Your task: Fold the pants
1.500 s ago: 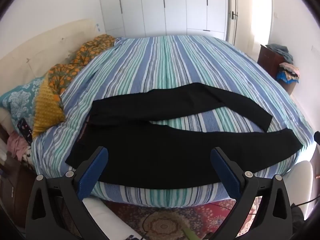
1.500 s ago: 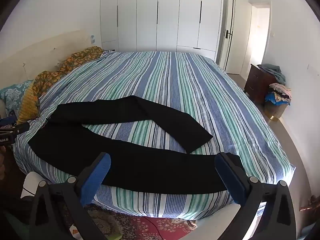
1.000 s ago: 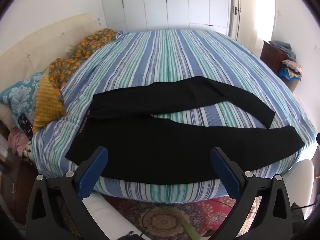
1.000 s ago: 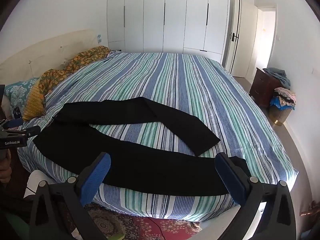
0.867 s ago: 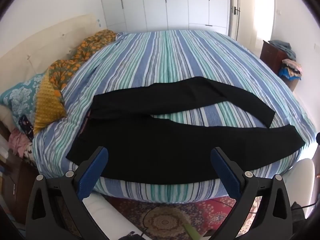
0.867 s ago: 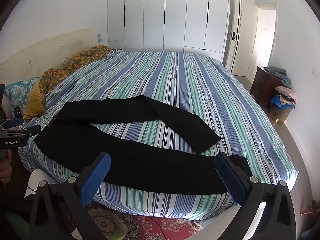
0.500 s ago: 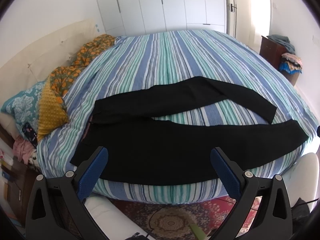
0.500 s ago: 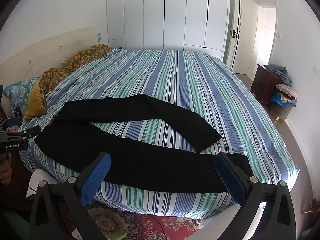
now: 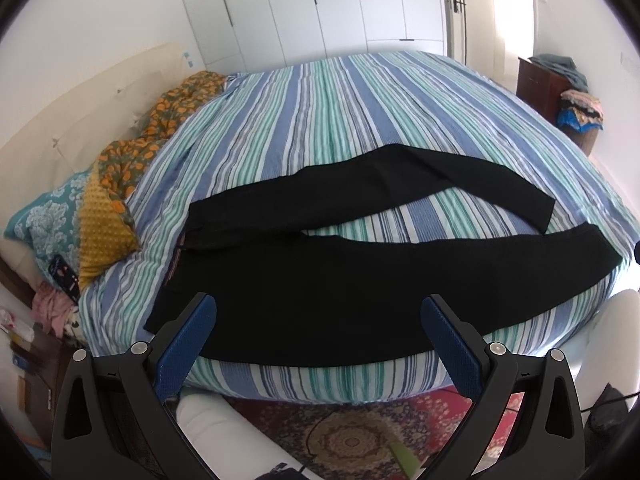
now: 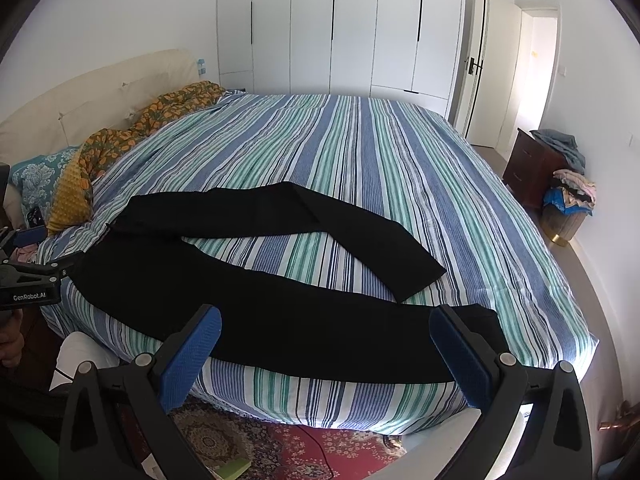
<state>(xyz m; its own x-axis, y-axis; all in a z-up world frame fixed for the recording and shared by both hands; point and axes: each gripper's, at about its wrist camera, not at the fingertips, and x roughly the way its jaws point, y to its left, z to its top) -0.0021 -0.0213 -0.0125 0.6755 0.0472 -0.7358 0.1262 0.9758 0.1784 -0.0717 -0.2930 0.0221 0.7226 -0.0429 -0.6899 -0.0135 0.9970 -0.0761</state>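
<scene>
A pair of black pants lies spread across the near part of a bed with a blue, green and white striped cover. The waist end sits toward the headboard side, and the two legs run out toward the foot of the bed. The near leg lies along the bed's front edge, nearly straight; the far leg angles away from it and bends partway along, so a wedge of striped cover shows between the two

The left tool hovers off the near edge of the bed, its blue-padded fingers spread wide with nothing between them, aimed at the waist and upper part of the near leg. The right tool hangs likewise released, its blue pads wide apart and clear of the cloth, facing the lower part of the near leg close to its cuff. In the right wrist view the left tool shows at the left margin, beside the waist end of the pants

By the headboard lie an orange-patterned blanket, a mustard cushion and a teal patterned pillow. White wardrobe doors fill the far wall. A dark wooden cabinet with clothes heaped on it stands near the doorway, with a basket of clothes just beside it. A red patterned rug covers the floor below the bed's edge
</scene>
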